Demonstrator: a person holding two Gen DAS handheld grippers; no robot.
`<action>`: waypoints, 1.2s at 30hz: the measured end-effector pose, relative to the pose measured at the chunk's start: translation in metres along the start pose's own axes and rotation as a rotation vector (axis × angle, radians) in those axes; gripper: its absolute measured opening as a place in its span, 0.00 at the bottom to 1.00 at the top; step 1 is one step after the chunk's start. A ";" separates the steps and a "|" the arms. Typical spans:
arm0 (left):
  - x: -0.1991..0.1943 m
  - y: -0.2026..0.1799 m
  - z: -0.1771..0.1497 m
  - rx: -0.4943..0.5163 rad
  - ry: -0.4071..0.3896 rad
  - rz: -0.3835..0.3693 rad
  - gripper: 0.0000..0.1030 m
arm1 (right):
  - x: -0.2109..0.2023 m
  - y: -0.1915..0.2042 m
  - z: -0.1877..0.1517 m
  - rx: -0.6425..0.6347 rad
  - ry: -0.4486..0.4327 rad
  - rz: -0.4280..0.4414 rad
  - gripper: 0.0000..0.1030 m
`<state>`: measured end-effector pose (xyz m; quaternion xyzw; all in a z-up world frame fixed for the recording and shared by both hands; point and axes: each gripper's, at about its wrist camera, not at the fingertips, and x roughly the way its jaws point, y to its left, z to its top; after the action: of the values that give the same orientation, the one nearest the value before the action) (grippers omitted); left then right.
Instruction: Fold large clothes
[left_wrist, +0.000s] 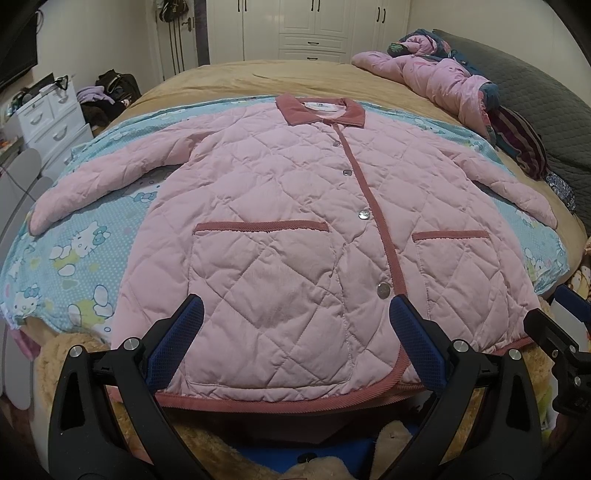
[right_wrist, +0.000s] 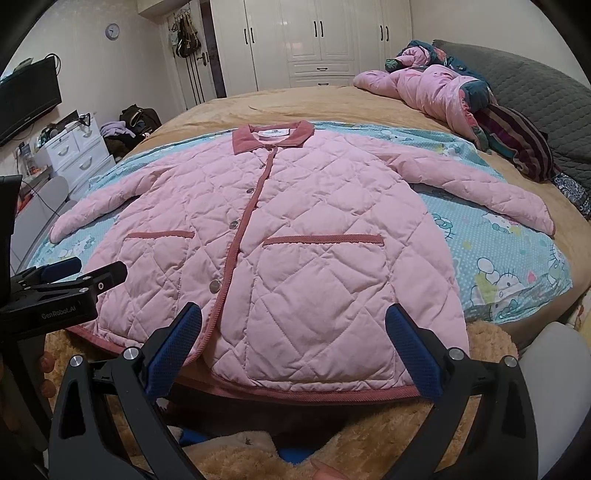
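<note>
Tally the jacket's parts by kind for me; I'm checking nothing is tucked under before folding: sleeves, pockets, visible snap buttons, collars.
Sleeves: 2, left sleeve and right sleeve
Pockets: 2, left pocket and right pocket
Snap buttons: 4, lowest button
Collars: 1, collar
Total: 9

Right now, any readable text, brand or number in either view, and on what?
"GenRobot.AI": on the black body of the left tool, seen in the right wrist view.
Neck label inside the jacket collar: print too small to read.
Wall clock: no numerals legible.
</note>
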<state>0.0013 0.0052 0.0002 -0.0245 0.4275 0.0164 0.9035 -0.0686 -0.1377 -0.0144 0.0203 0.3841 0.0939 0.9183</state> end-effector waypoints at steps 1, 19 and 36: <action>0.000 0.000 0.000 0.001 0.000 0.000 0.91 | 0.000 -0.001 0.000 -0.001 0.000 0.004 0.96; 0.000 -0.002 0.000 0.002 -0.002 0.002 0.91 | 0.001 0.003 0.000 -0.005 0.002 0.001 0.96; 0.010 -0.001 0.007 -0.008 0.007 0.009 0.91 | 0.019 0.001 0.013 -0.009 0.031 0.011 0.96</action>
<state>0.0133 0.0049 -0.0026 -0.0263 0.4309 0.0218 0.9018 -0.0461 -0.1321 -0.0184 0.0169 0.3978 0.1011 0.9117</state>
